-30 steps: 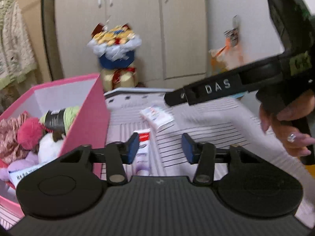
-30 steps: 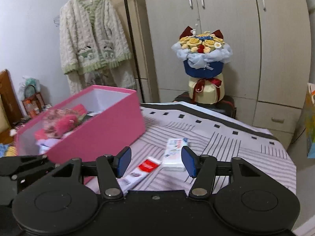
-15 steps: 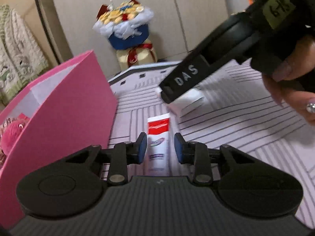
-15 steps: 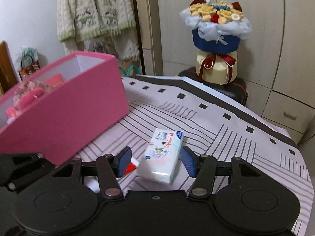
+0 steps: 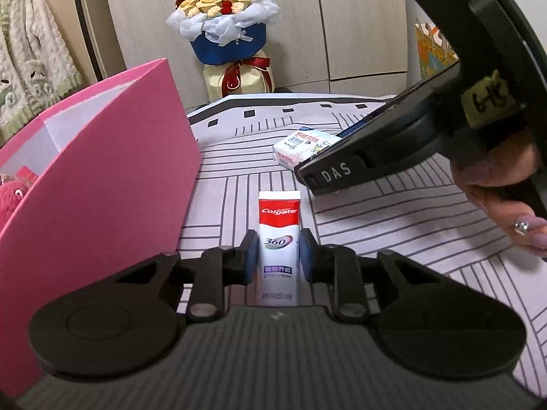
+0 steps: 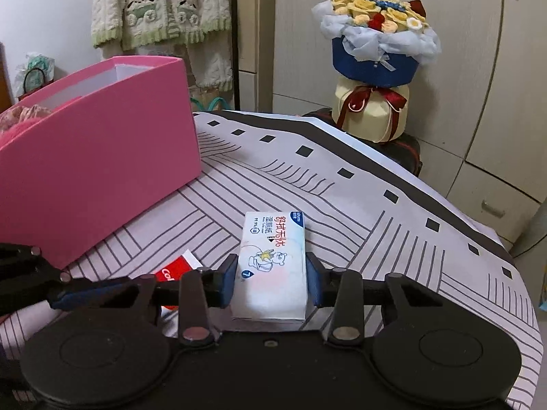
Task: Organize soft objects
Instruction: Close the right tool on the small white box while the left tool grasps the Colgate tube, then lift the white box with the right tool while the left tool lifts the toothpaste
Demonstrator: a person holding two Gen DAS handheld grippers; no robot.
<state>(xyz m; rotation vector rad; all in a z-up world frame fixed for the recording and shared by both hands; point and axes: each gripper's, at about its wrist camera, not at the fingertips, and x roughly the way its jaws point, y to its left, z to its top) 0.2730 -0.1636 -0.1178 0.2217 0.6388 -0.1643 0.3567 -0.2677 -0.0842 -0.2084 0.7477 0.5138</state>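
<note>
A red and white toothpaste tube (image 5: 278, 249) lies on the striped cloth, and my left gripper (image 5: 277, 255) is closed around its middle, both blue pads touching its sides. A white wet-tissue pack (image 6: 271, 266) lies on the cloth, and my right gripper (image 6: 272, 282) is closed on its near half, pads against both sides. The pack also shows in the left wrist view (image 5: 302, 148), partly behind the right gripper's body. The tube's red end peeks out in the right wrist view (image 6: 176, 268). The pink box (image 5: 112, 184) stands to the left with soft items inside.
The pink box (image 6: 102, 157) is close on the left of both grippers. A flower bouquet (image 6: 376, 54) stands beyond the table's far edge before the wardrobe. A knitted cardigan (image 6: 160, 7) hangs at the back left. The striped cloth's (image 6: 393, 225) right edge drops off nearby.
Both grippers have come down and forward onto the cloth. The left jaws have narrowed onto the toothpaste tube, and the right jaws have narrowed onto the tissue pack.
</note>
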